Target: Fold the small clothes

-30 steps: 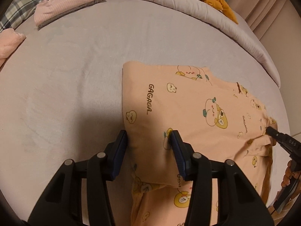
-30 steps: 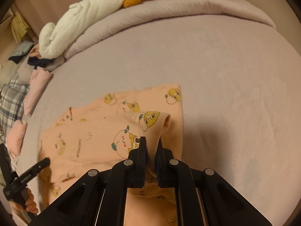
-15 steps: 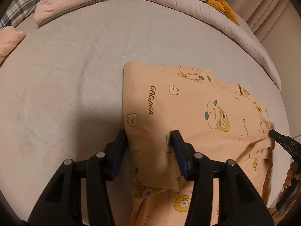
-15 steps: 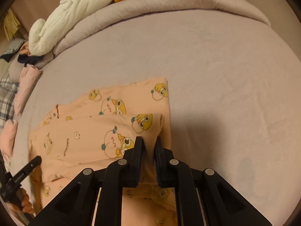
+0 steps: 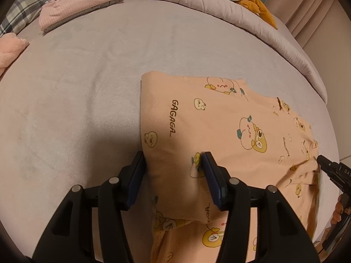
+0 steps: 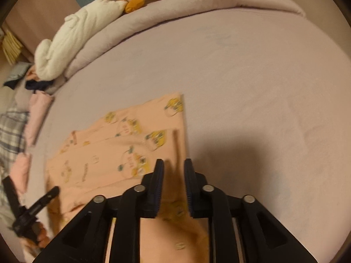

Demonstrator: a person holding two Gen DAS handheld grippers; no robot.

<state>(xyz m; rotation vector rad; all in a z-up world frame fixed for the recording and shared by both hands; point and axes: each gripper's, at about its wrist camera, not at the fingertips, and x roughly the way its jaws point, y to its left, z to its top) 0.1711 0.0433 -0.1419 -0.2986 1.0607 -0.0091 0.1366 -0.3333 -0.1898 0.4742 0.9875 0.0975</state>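
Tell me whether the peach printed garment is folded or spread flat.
Folded. The peach garment lies doubled on the bed: a straight folded left edge, with another layer showing beneath near the camera.

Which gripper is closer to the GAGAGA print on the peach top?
Left. The left gripper straddles the peach top just below the GAGAGA print; the right gripper sits at the opposite edge.

matte black grippers, left [image 5: 173, 164] and right [image 6: 173, 173], with ribbed blue pads and silver screws.

A big purple bed [image 5: 92, 70]. At its far end lie a white and orange soft toy [image 6: 72, 37], maybe a duck, and a checked cloth [image 5: 24, 11].
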